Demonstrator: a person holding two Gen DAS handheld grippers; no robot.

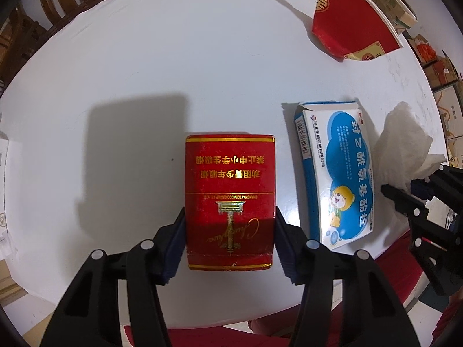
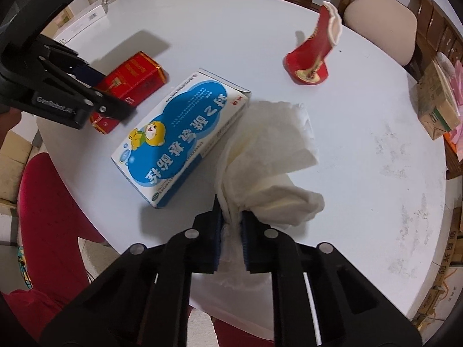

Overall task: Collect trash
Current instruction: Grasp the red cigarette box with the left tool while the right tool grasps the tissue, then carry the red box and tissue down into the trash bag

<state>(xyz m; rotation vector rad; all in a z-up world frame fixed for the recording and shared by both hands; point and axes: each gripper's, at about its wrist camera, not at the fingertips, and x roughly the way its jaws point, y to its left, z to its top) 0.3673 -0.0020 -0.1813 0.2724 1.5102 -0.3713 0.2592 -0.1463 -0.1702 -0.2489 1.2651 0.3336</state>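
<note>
My left gripper [image 1: 230, 231] is shut on a red cigarette pack [image 1: 230, 190] with gold print, its pads pressing both long sides near the table's front edge. In the right wrist view the same pack [image 2: 136, 72] shows under the left gripper [image 2: 114, 99]. My right gripper [image 2: 231, 228] is shut on a crumpled white tissue [image 2: 269, 156], which fans out ahead of the pads. From the left wrist view the tissue [image 1: 405, 141] and right gripper [image 1: 406, 190] sit at the right edge. A blue-and-white medicine box [image 1: 335, 170] lies flat between the pack and the tissue, also seen as box [image 2: 182, 136].
A squashed red paper cup [image 2: 314, 55] stands at the far side of the round white table [image 2: 376, 144]. Wooden chairs [image 2: 379, 20] ring the far edge. Cartons [image 2: 437, 101] crowd the right side, and a red seat [image 2: 49, 211] lies below the near-left edge.
</note>
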